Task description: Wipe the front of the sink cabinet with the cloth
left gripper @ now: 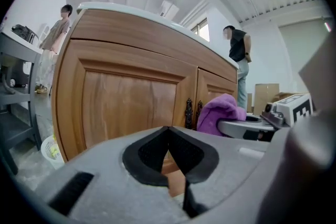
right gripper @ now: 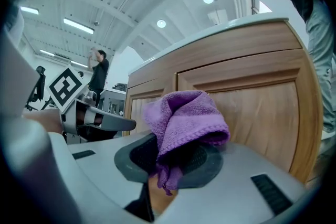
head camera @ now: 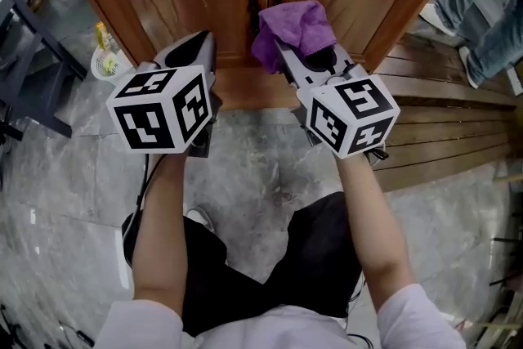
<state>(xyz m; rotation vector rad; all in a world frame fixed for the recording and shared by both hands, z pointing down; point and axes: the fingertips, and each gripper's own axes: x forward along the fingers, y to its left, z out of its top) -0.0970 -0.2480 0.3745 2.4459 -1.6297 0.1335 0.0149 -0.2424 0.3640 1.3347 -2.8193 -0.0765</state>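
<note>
Purple terry cloth (right gripper: 184, 123) fills the right gripper (right gripper: 167, 168). Its jaws are clenched on a lower fold, and the rest bunches up above the tips. The left gripper (left gripper: 169, 152) has its jaws pressed together on nothing.

In the head view the cloth sits at twelve o'clock from the right gripper, over the seam between the two wooden cabinet doors (head camera: 163, 4) and just beside the dark door handles (left gripper: 192, 113). I cannot tell whether it touches the wood.

My worry is that only a small tuck is pinched, so dragging across the panel could pull it free. The loose bunch could also catch on the handles, and bare jaw tips might scrape the finish. The left gripper, at nine o'clock and near the left door, could knock it.
</note>
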